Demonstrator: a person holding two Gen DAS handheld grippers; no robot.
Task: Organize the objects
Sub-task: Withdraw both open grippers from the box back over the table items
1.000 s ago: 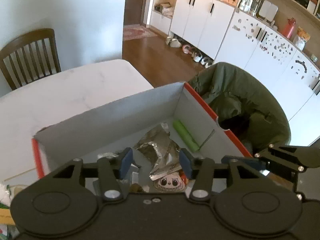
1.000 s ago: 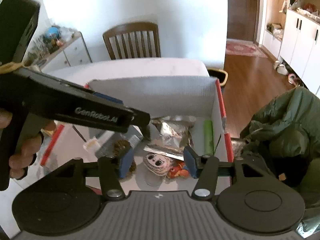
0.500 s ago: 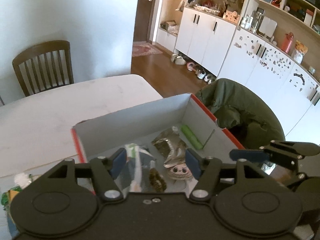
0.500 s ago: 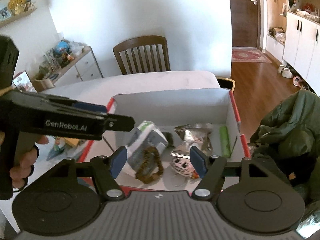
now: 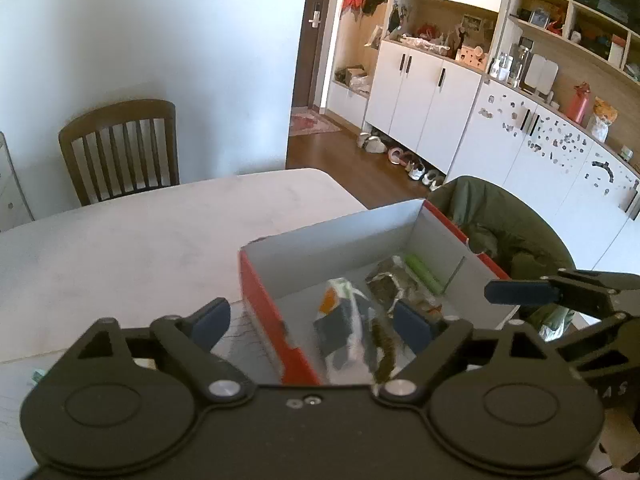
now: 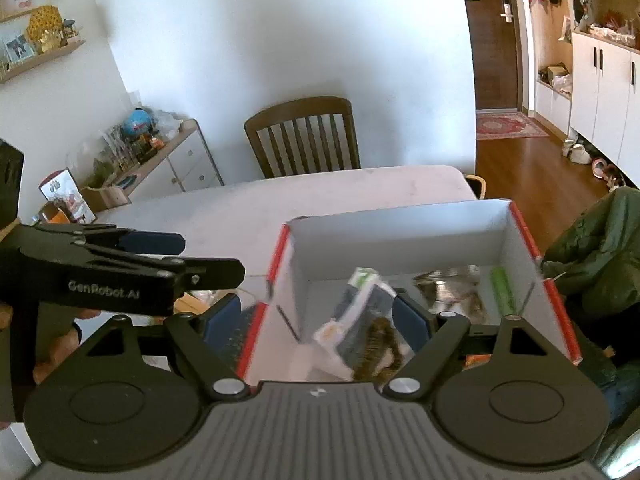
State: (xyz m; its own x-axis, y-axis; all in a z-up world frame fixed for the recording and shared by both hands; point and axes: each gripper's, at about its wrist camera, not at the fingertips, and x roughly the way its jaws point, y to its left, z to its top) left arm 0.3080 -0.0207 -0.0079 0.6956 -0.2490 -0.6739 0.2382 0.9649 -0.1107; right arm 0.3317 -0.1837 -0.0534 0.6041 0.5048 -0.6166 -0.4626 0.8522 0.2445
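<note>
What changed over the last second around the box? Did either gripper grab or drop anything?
Both grippers pulled back and up from the red-edged box, and their jaws opened wider; the left gripper and right gripper are now empty. A white-and-dark packet with a brown beaded string has appeared in the box. The foil packet and green tube stayed put.

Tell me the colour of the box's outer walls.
Red outside, white inside; the box shows it best in the right wrist view.

One box [image 6: 400, 236], one chair [image 6: 304, 136], two grippers [image 5: 308, 324] [image 6: 318, 312].
</note>
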